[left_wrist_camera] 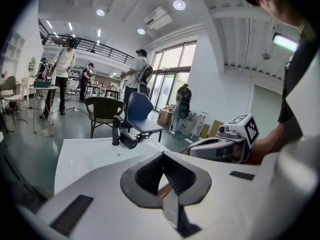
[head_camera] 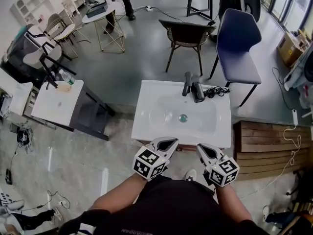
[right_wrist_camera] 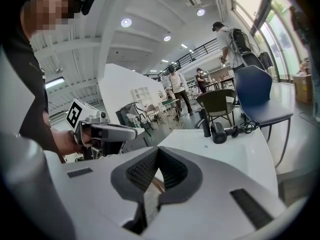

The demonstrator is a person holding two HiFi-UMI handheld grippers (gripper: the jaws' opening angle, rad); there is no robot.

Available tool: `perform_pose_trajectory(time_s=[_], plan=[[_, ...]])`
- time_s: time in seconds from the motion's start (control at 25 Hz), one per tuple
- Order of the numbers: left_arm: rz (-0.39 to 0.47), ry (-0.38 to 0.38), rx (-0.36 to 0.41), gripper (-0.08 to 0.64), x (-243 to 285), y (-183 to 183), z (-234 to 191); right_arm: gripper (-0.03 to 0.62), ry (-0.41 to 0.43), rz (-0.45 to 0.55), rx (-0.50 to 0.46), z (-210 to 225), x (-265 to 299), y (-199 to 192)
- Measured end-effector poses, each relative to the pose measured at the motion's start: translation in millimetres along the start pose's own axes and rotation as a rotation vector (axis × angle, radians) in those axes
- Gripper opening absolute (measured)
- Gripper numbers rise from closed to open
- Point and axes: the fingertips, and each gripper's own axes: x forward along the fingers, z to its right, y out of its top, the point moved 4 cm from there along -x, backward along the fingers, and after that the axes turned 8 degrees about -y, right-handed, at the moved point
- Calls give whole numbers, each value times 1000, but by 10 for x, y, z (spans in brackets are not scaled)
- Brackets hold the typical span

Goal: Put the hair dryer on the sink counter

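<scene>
Nearest to the camera is the person's black shirt (head_camera: 171,204), and a bare forearm goes out from it on each side to a gripper.

Far to the left of the left fingers stands a small white square table (head_camera: 49,106) with a clear plastic bottle (head_camera: 67,77) at its far corner.

The left gripper (head_camera: 172,142) (left_wrist_camera: 162,154), white with black ribbed pads, hangs over the near edge of the white rectangular ceramic sink counter (head_camera: 146,124). Its fingers are together at the tips and there is nothing between them.

Ahead of both pairs of fingers, in the middle of the basin, is the round metal drain (head_camera: 183,117). Further ahead, on the far rim, stands a black faucet (head_camera: 187,83) (left_wrist_camera: 116,132) (right_wrist_camera: 205,124). The black hair dryer (head_camera: 197,91) (left_wrist_camera: 127,139) (right_wrist_camera: 218,132) lies on that same far rim, just beside the faucet on its right. It is well apart from the fingertips of both grippers. Its black coiled cord (head_camera: 215,91) lies to the right of it.

The right gripper (head_camera: 201,148) (right_wrist_camera: 158,149) hangs over the near edge too, beside the left one. Its fingers are pressed together and they hold nothing.

Beyond the sink stand a dark brown chair (head_camera: 188,33) and a blue chair (head_camera: 237,38). To the right of the right fingers is a brown wooden slatted platform (head_camera: 264,141).
</scene>
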Motion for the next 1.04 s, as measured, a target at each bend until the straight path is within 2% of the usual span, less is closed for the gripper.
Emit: perform_pose_trajectory(time_s=[0.6,1.04], plan=[[-9,-11,4,0,-47,-18,49,5,7,-23,-42,-94,-43,-46],[-10,-8,6,0,-80,-15,66,5,-5,-6,-28,-100,-68,-38]])
